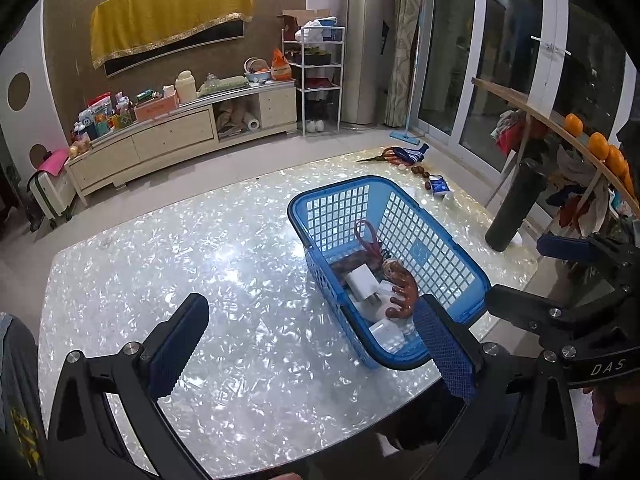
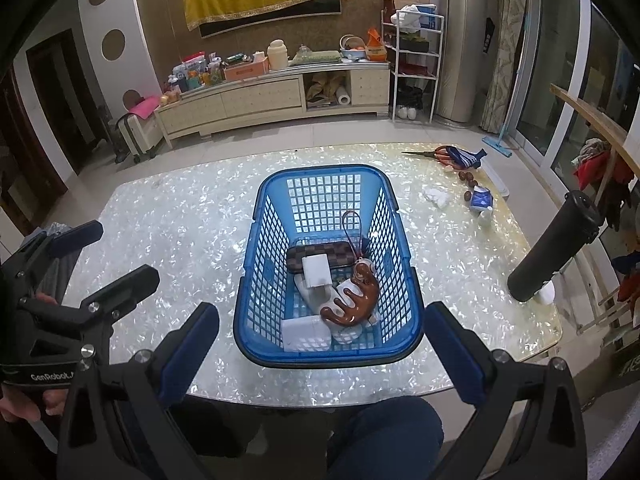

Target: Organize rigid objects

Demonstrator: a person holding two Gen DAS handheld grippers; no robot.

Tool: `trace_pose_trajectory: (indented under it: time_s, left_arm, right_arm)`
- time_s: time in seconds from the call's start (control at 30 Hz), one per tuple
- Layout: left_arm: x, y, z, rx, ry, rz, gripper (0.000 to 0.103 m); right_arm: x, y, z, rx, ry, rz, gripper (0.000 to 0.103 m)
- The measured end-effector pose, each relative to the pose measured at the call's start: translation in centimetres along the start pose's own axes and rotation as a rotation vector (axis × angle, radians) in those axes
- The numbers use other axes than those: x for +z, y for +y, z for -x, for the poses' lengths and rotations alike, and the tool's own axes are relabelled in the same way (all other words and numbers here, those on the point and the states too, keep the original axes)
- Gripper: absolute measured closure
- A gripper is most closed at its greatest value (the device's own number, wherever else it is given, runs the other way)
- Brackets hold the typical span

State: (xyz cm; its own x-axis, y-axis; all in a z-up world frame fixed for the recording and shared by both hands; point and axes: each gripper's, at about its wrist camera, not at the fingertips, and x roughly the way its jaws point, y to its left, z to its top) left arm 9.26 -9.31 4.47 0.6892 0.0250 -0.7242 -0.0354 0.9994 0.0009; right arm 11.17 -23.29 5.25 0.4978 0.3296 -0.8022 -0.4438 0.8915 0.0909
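Currently one blue plastic basket stands on the pearl-patterned table, and both grippers hover near its close end with nothing between their fingers. Each view shows two blue-padded fingers spread wide: the left gripper sits just left of the basket's near corner, and the right gripper straddles the basket's near rim from above. Inside the basket lie one brown hair claw clip, one checkered brown case, one white charger block resting on that case, one reddish cord loop, and what look like three more white pieces beneath the clip, though they overlap too much to count surely. Outside the basket, one black cylinder stands tilted at the table's right edge, and one pair of orange-handled scissors lies at the far right corner beside a blue striped cloth and a few small brown nuts. Only the right wrist view shows the case's full pattern and the person's knees below the table; only the left wrist view shows oranges lined on a curved wooden rail.
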Motion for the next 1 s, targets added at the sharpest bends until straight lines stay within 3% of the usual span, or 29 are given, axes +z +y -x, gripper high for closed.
trace_pose_trajectory:
  time_s: [1.0]
  left_arm:
    - [-0.19, 0.38, -0.22, 0.015, 0.003, -0.007, 0.0]
  right_arm:
    - [0.01, 0.06, -0.26, 0.006, 0.019, -0.006, 0.0]
